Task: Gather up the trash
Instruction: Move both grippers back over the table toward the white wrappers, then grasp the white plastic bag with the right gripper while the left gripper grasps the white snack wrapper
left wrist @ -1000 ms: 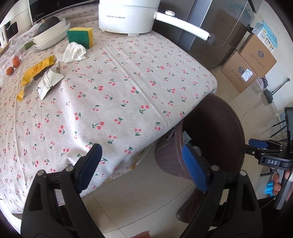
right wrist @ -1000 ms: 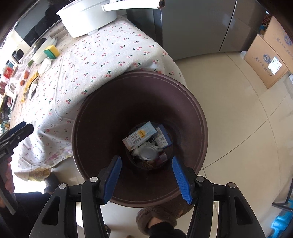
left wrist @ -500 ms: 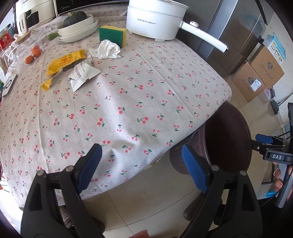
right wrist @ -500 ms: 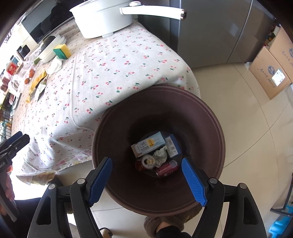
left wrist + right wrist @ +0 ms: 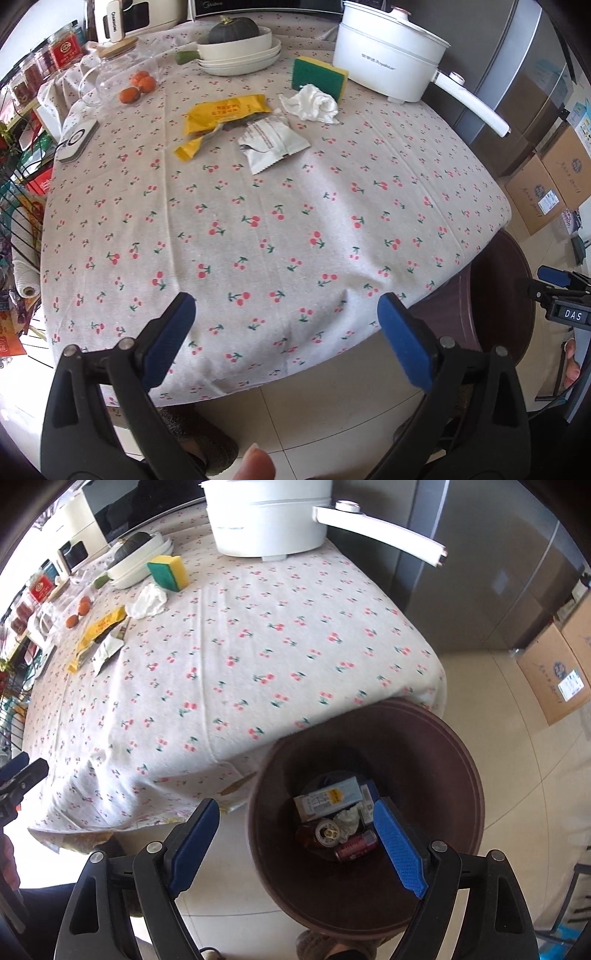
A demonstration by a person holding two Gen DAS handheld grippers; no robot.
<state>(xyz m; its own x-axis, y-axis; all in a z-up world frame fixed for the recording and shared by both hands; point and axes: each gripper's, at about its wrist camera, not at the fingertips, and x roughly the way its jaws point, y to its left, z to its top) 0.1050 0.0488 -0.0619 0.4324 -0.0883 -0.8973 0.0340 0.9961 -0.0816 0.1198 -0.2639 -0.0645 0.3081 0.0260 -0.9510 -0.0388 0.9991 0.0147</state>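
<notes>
From my left wrist, my left gripper [image 5: 286,325], spread and empty, has swung up from the bin toward the table's near edge; the yellow wrapper [image 5: 225,110], white wrapper [image 5: 273,142] and crumpled tissue [image 5: 314,103] lie toward the far edge. From my right wrist, my right gripper [image 5: 295,840], spread wider than before, has backed off the brown trash bin [image 5: 458,775] by the table's corner, so another pickup seems next.

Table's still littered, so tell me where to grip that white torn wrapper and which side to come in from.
Grip the white wrapper at its torn, curled end beside the yellow wrapper, where the foil lifts off the tablecloth. The rest lies flat, giving the jaws little to catch. Probably come from above and the near side with the open left gripper, one finger sliding under the raised flap.
</notes>
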